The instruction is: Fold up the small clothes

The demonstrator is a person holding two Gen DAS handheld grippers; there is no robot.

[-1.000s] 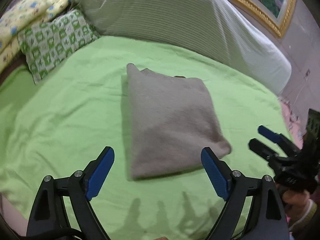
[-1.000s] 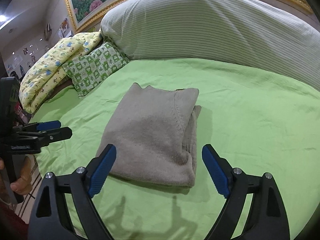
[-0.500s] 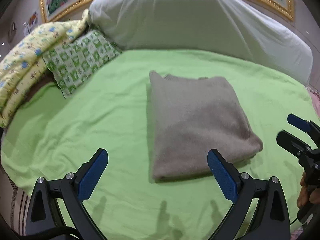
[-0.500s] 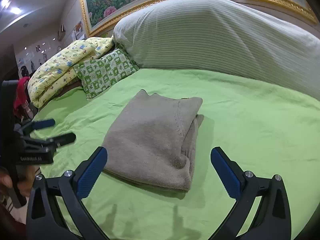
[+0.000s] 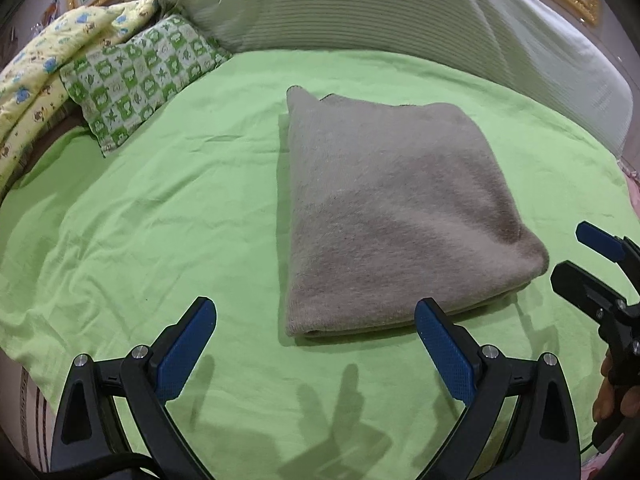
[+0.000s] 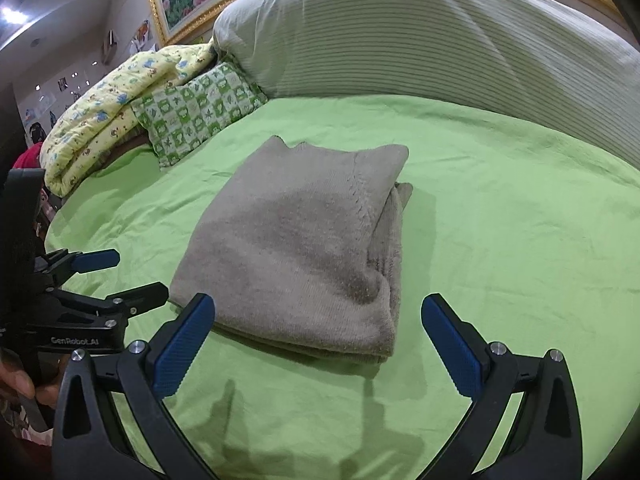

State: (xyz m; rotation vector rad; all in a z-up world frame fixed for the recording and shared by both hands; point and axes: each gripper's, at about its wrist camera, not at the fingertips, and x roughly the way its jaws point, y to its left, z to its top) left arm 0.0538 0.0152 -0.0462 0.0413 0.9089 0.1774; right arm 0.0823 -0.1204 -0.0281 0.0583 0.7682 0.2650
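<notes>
A folded grey-brown knitted garment [image 5: 392, 216] lies flat on the green bed sheet [image 5: 168, 208]. My left gripper [image 5: 316, 340] hovers open just short of its near left corner, with nothing between the blue pads. In the right wrist view the same garment [image 6: 304, 248] shows its stacked layers along the right side. My right gripper [image 6: 318, 340] stands open over its near edge, empty. Each gripper also shows from the side in the other view: the right gripper [image 5: 592, 260] at the right rim, the left gripper [image 6: 104, 276] at the left rim.
A large striped grey cushion [image 6: 420, 32] runs along the back of the bed. A green checked pillow [image 5: 140, 76] and a yellow printed quilt [image 6: 104, 116] lie at the back left. A gold picture frame [image 6: 180, 8] hangs behind. A hand [image 5: 612, 396] holds the right gripper.
Both grippers have opened wider and sunk toward the bed. The garment now sits larger and closer in both views, and it has not moved on the sheet.
</notes>
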